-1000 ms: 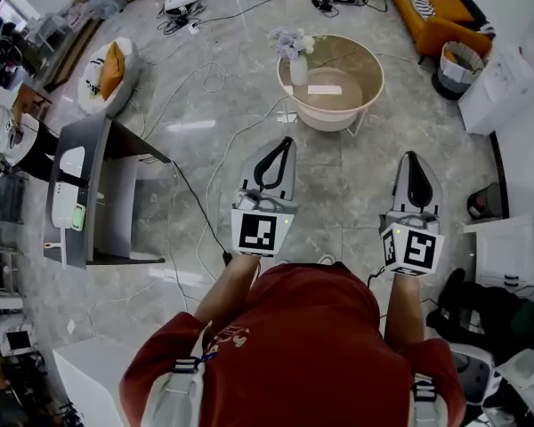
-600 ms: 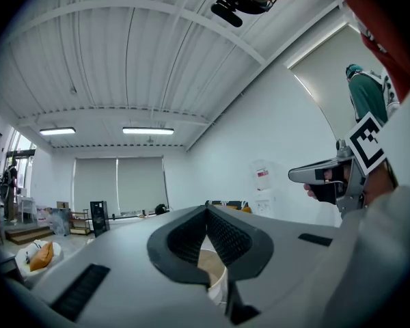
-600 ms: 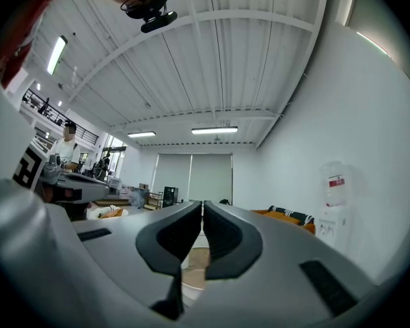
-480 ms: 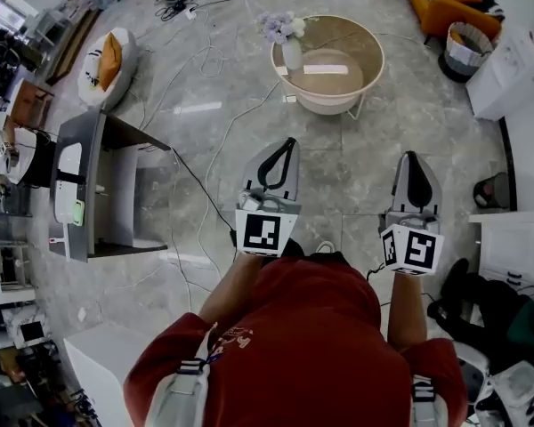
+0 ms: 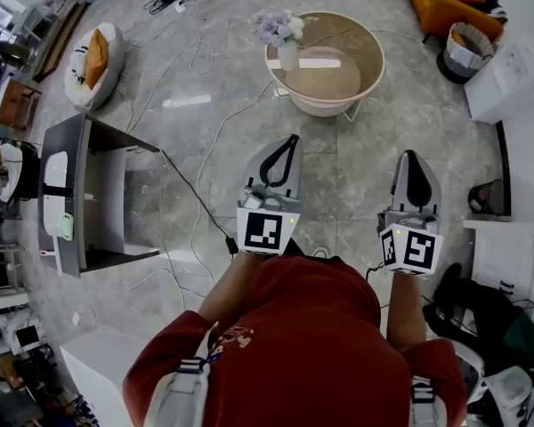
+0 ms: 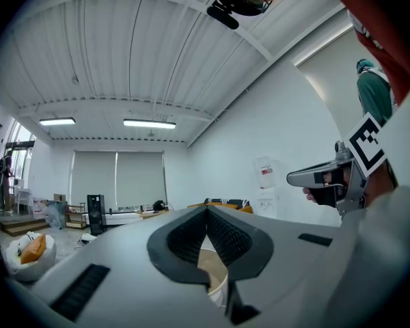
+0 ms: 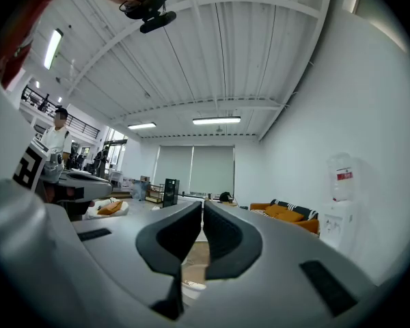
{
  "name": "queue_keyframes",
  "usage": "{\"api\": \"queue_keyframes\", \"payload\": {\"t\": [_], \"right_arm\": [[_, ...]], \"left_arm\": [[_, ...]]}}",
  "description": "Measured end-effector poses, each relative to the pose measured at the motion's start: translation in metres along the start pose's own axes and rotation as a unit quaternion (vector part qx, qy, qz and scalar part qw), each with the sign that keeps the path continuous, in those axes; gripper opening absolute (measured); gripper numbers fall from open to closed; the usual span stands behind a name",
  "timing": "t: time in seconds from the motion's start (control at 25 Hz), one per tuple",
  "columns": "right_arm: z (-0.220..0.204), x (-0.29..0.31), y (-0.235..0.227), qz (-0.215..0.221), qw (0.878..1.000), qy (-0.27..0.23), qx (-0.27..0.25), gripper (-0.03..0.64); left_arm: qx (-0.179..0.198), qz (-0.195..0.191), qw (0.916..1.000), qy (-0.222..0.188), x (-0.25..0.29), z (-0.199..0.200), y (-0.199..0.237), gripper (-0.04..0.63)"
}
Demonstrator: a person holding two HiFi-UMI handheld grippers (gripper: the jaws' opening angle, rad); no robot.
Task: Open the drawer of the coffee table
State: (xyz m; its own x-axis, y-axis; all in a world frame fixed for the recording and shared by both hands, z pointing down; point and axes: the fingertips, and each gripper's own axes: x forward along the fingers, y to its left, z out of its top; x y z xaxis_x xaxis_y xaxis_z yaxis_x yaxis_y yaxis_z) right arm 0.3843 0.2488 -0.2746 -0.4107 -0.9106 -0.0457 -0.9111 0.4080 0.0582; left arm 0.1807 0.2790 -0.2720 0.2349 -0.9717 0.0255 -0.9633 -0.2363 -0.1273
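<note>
The round coffee table (image 5: pixel 365 87) has a beige top and a white side; it stands on the marble floor ahead of me, with a vase of flowers (image 5: pixel 285 38) on its left part. No drawer front shows from here. My left gripper (image 5: pixel 288 141) and right gripper (image 5: pixel 413 156) are held level, side by side, well short of the table. Both are shut with nothing in them. In the left gripper view the left gripper (image 6: pixel 206 210) shows its tips meeting, with the coffee table (image 6: pixel 217 289) beyond. The right gripper (image 7: pixel 201 207) has its jaws together.
A dark grey shelf unit (image 5: pixel 80 194) stands at the left. Cables (image 5: pixel 205 149) trail over the floor between it and the table. An orange sofa (image 5: pixel 445 7), a woven basket (image 5: pixel 465 56) and white cabinets (image 5: pixel 512 74) line the right side. A round cushion seat (image 5: pixel 93 60) lies far left.
In the head view the coffee table has slid slightly up and left and the shelf unit has shifted left. Both grippers stay side by side, shut and level.
</note>
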Motion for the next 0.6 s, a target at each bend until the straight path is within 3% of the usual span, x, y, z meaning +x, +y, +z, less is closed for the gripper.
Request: {"api": "queue_keyframes", "payload": {"t": [0.24, 0.44, 0.6], "right_arm": [[-0.01, 0.088, 0.047, -0.033, 0.999, 0.006, 0.011, 0.025], [-0.02, 0.174, 0.088, -0.08, 0.996, 0.03, 0.019, 0.025], [-0.026, 0.229, 0.127, -0.116, 0.991, 0.059, -0.004, 0.025]], "left_arm": [[-0.012, -0.031, 0.9994, -0.004, 0.052, -0.019, 0.088, 0.014], [0.01, -0.074, 0.9971, -0.015, 0.096, -0.026, 0.178, 0.014], [0.004, -0.11, 0.9939, -0.014, 0.126, -0.031, 0.249, 0.014]]}}
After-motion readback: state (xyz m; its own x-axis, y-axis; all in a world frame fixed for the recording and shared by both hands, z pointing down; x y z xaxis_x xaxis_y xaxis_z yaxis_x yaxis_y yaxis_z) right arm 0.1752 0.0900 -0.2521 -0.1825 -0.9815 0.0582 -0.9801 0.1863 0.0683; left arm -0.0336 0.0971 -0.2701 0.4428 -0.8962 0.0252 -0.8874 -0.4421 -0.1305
